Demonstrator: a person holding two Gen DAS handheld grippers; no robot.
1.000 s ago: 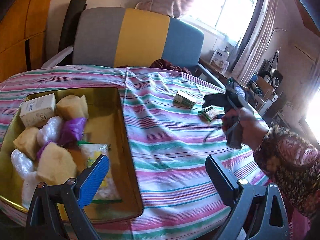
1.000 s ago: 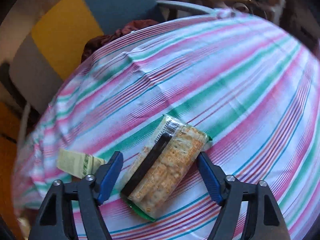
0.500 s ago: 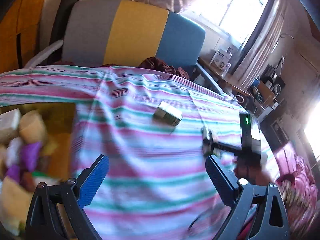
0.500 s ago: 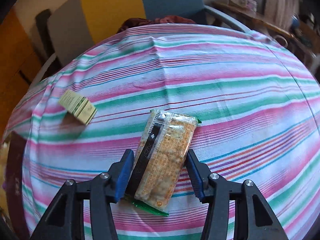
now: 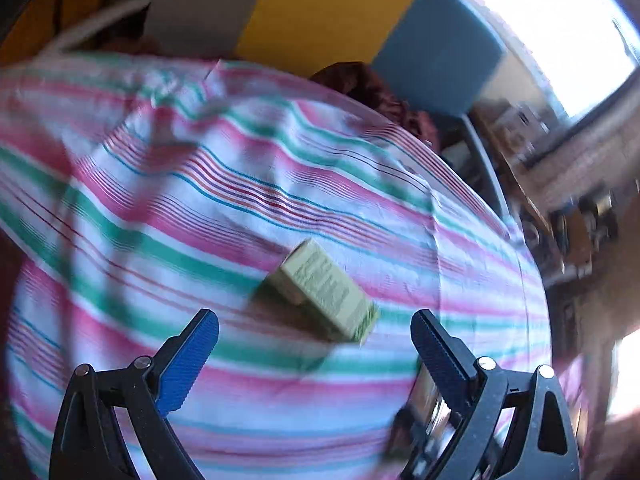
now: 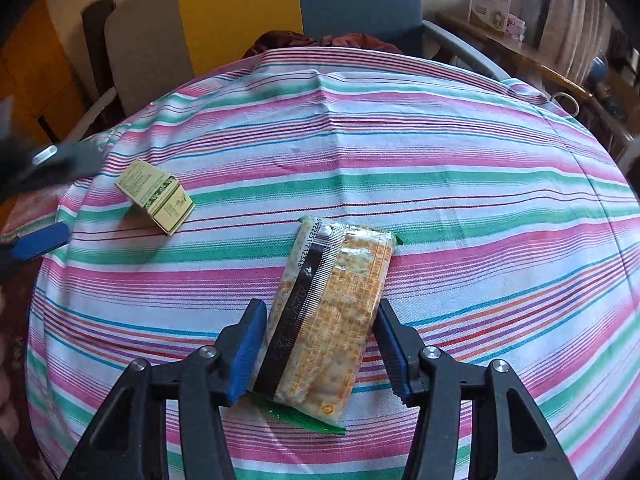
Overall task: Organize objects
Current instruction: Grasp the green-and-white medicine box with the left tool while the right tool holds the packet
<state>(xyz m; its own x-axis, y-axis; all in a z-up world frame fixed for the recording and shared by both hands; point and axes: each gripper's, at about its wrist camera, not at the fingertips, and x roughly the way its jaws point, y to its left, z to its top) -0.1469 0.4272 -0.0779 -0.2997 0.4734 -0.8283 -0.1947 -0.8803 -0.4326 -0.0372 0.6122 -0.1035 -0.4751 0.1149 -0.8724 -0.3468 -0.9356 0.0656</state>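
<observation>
A small pale-green box (image 5: 325, 290) lies on the striped tablecloth (image 5: 168, 216), just ahead of my left gripper (image 5: 314, 340), which is open and empty. The box also shows in the right wrist view (image 6: 155, 197) at the left. My right gripper (image 6: 319, 340) is shut on a cracker packet (image 6: 326, 320) with a black strip, which rests on the cloth. The left gripper's blue pad (image 6: 38, 241) shows at the left edge of the right wrist view.
A grey, yellow and blue chair (image 6: 240, 12) stands behind the table with a dark red cloth (image 6: 316, 40) on its seat. A wooden side table (image 6: 516, 52) with small boxes is at the back right. The right gripper's body (image 5: 428, 416) shows beside my left one.
My left gripper has swung right, away from the yellow tray, and closed in on the green box. My right gripper has closed on the cracker packet.
</observation>
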